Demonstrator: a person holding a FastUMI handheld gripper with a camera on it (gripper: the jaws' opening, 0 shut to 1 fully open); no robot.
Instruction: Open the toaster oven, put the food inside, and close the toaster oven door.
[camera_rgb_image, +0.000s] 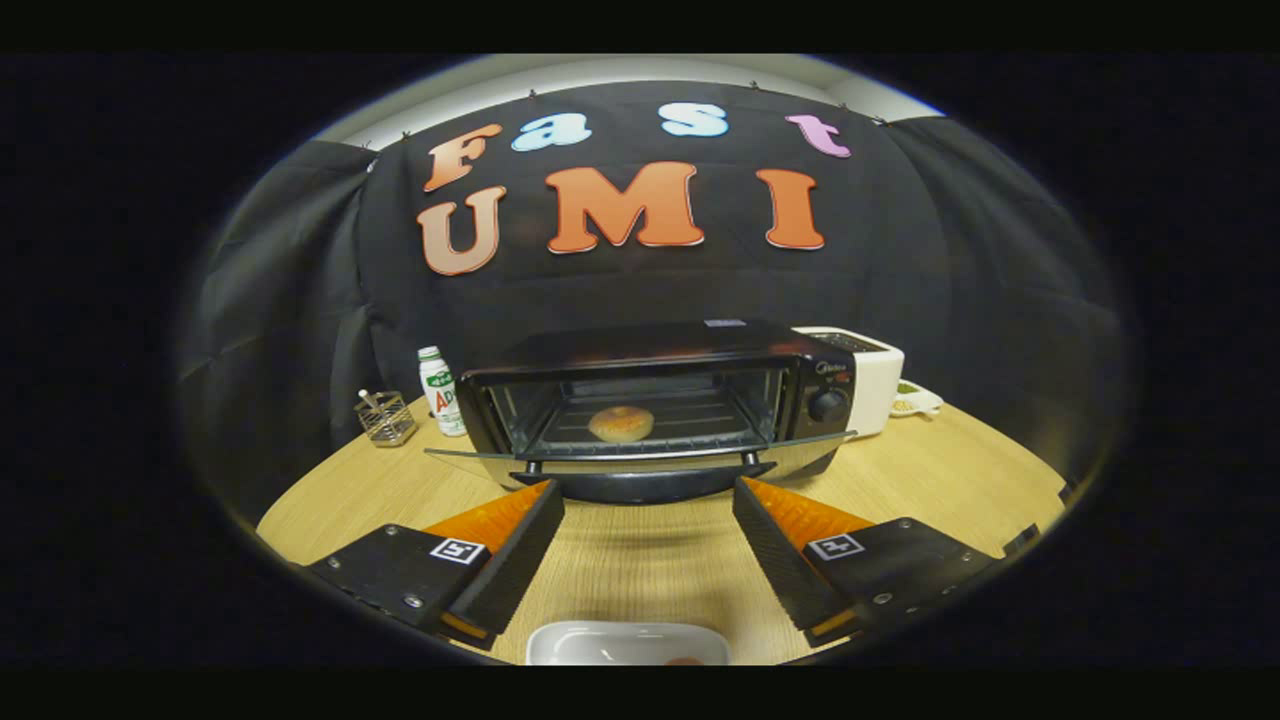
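Note:
A black toaster oven (660, 400) stands on the wooden table beyond my fingers. Its glass door (640, 462) hangs open, folded down toward me. A round golden bun (621, 424) lies on the wire rack inside the oven. My gripper (648, 500) is open, its two black fingers with orange sides spread wide just in front of the lowered door, with nothing between them. A white dish (628, 643) sits on the table below and between the fingers, close to me.
A white bottle (440, 391) and a small wire basket (385, 417) stand left of the oven. A white appliance (868, 378) and a small white dish (915, 402) sit to its right. The wooden table (950, 470) spreads around the oven.

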